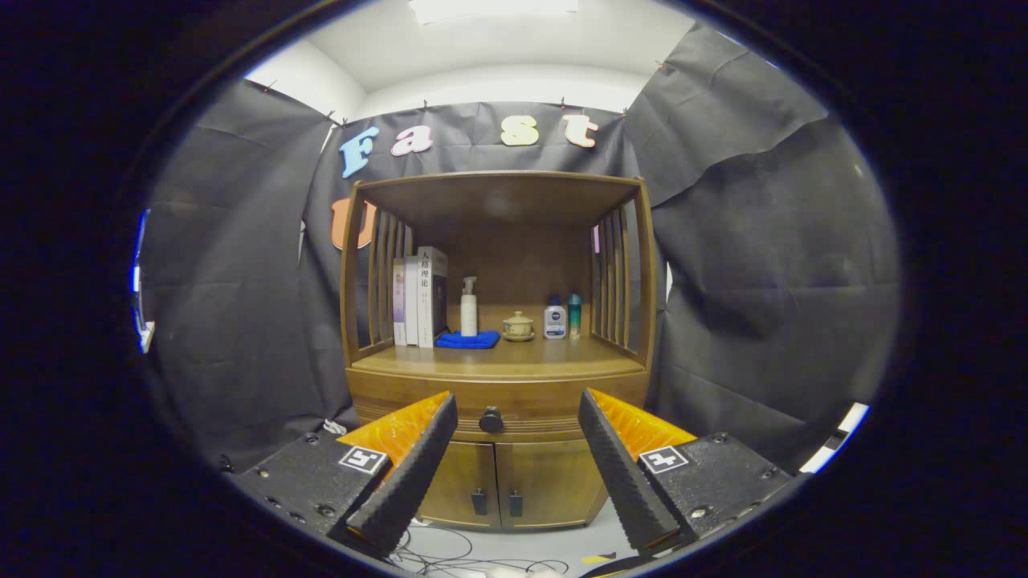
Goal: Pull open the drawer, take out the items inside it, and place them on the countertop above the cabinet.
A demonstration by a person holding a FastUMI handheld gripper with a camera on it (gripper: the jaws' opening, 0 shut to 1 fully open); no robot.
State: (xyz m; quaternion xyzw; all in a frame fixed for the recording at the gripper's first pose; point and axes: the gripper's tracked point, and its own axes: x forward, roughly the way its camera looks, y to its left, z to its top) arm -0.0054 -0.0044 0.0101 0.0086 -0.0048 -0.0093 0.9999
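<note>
Nothing of the task looks done yet: the drawer [498, 411] sits shut, flush in the front of the wooden cabinet [498, 385], so pulling it open, lifting out whatever is inside and setting it on the countertop [498, 359] all remain. The gripper [518, 421] is released, its two fingers spread wide and holding nothing, and it faces the cabinet from some way off. The drawer's dark round knob [491, 420] shows in the gap between the fingertips, a little nearer the left one, and beyond them. The drawer is a wide, shallow band running left to right just under the countertop, its face and knob pointing toward the gripper, so the pull would likely be straight back. Two small doors [514, 482] sit below it. At the far side of the countertop stand books [422, 297], a pump bottle [468, 307] on a blue cloth [468, 340], a small lidded pot [518, 326] and two small bottles [562, 317].
</note>
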